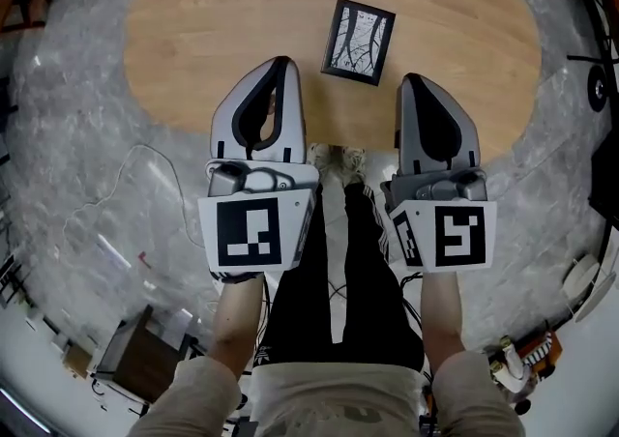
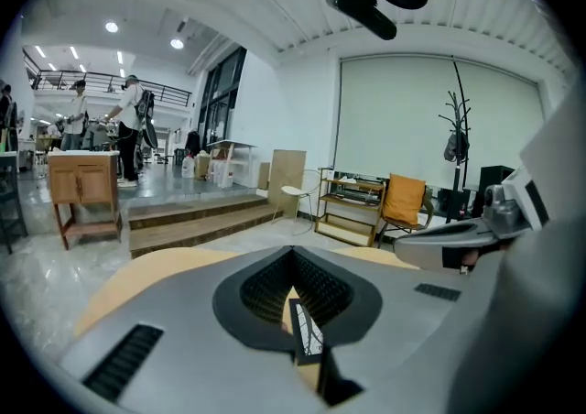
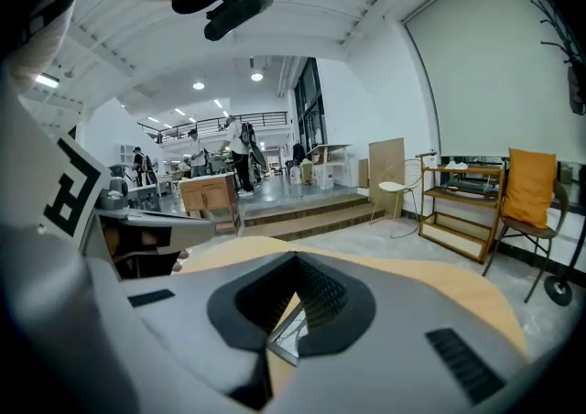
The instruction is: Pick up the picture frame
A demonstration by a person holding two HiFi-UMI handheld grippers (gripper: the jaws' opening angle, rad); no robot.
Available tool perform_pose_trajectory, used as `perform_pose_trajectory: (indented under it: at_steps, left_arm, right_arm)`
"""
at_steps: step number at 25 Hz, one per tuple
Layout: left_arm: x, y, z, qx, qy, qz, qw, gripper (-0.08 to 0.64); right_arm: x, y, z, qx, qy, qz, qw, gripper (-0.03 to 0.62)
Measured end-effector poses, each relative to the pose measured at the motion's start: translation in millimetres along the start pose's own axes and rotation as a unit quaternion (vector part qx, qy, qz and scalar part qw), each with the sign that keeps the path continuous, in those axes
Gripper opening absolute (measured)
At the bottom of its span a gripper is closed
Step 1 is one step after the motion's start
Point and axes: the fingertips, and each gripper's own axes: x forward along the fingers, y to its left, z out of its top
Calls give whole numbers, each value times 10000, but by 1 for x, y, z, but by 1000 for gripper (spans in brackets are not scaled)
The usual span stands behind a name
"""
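A black picture frame (image 1: 358,42) with a pale branch print lies flat on the oval wooden table (image 1: 213,29), just right of its middle. My left gripper (image 1: 282,64) hovers over the near table edge, a little to the frame's lower left, with its tips together and nothing held. My right gripper (image 1: 413,80) sits to the frame's lower right, also shut and empty. In the left gripper view the frame (image 2: 307,334) shows through the hollow behind the joined tips of the gripper (image 2: 293,250). In the right gripper view the frame (image 3: 286,334) shows behind the gripper's tips (image 3: 295,258).
The table stands on a grey marbled floor. A thin cable (image 1: 145,164) trails at the left, and a small wooden cabinet (image 1: 145,358) is at the lower left. The person's legs are under the near table edge. Steps (image 2: 192,220), a shelf (image 2: 352,206) and a chair (image 2: 403,201) lie beyond.
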Motion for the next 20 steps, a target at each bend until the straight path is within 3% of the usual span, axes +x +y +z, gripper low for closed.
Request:
perform_pose_trajectory:
  at_steps: [14,20]
  left_arm:
    - [-1,11,-5,-3,9,109,9999,9]
    - [-6,19,-14,-62,95,205,9997,9]
  right_arm:
    - [30,21,-28,-864,636,650,9921,6]
    - [44,33,-48,-1090,1116,1089,9817,163]
